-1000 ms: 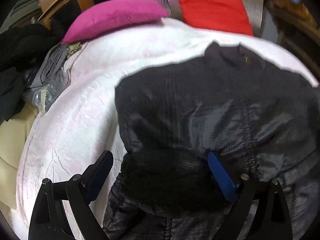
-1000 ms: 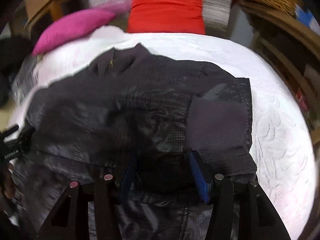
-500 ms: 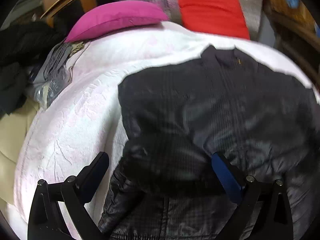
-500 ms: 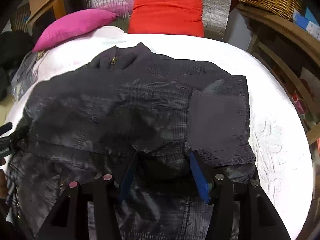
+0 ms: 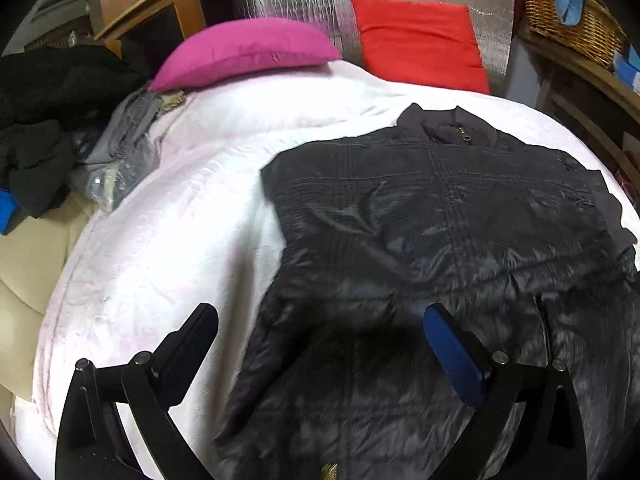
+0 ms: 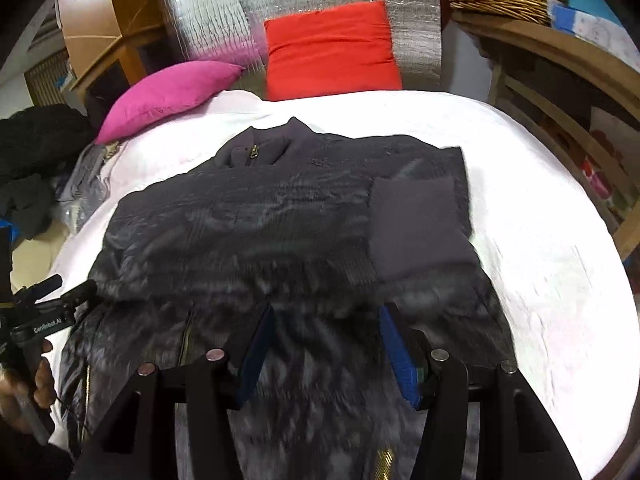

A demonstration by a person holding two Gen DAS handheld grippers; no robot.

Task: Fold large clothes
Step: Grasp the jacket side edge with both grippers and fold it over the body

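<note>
Jacket [image 6: 260,224] on bed [image 6: 540,240], pillows [image 6: 332,52] behind

Both grippers have drawn back and apparently higher from the dark quilted jacket [image 6: 248,232]; left gripper [image 5: 320,344] and right gripper [image 6: 326,340] jaws remain spread.

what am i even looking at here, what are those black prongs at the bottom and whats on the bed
No robot here: a person holds a two-finger gripper in each hand, each with a fisheye camera looking along its fingers. The black prongs are those fingers. One picture looks out from the left gripper, the other from the right gripper. Both are open and hold nothing. A dark jacket lies on a white bed cover, sleeves folded in. A pink pillow and a red pillow sit at the head. The left gripper also shows in the right view's corner.
</note>
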